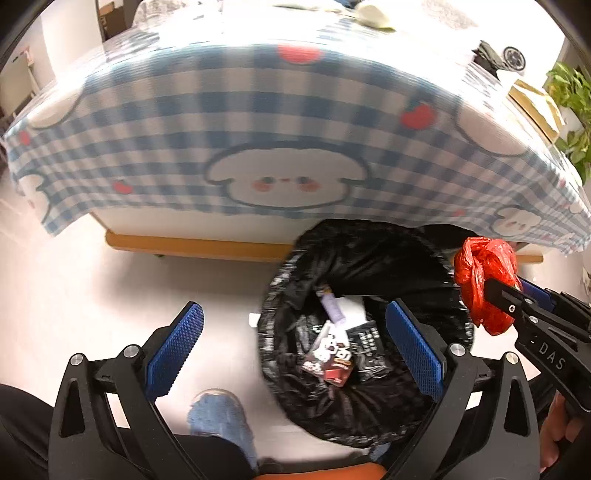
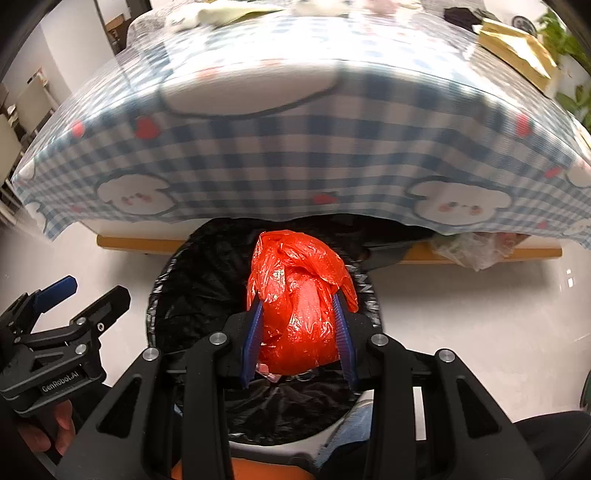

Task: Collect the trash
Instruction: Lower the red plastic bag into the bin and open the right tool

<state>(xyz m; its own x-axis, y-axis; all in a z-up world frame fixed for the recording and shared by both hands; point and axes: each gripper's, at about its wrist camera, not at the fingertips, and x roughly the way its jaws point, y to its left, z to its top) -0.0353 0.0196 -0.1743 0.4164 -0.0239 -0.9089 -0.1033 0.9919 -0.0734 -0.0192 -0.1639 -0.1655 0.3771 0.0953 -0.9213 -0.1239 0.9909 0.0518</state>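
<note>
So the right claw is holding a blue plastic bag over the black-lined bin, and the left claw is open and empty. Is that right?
Almost. The bag is red, not blue, as the right wrist view shows clearly. The rest holds: the right claw grips it over the black-lined bin, and the left claw is open and empty.

A table under a blue-and-white checked cloth, with a pale floor below it.

The cloth (image 1: 258,122), printed with white cartoon faces and red fruit, hangs over the table's near edge. Near the far edge lies a pale crumpled thing (image 1: 373,16); at the right corner sit a dark object (image 1: 491,59) and a tan cardboard piece (image 2: 517,48). On the floor (image 1: 92,295), against the near edge, stands a black-lined bin (image 1: 354,258) with wrappers (image 1: 334,354) inside.
</note>
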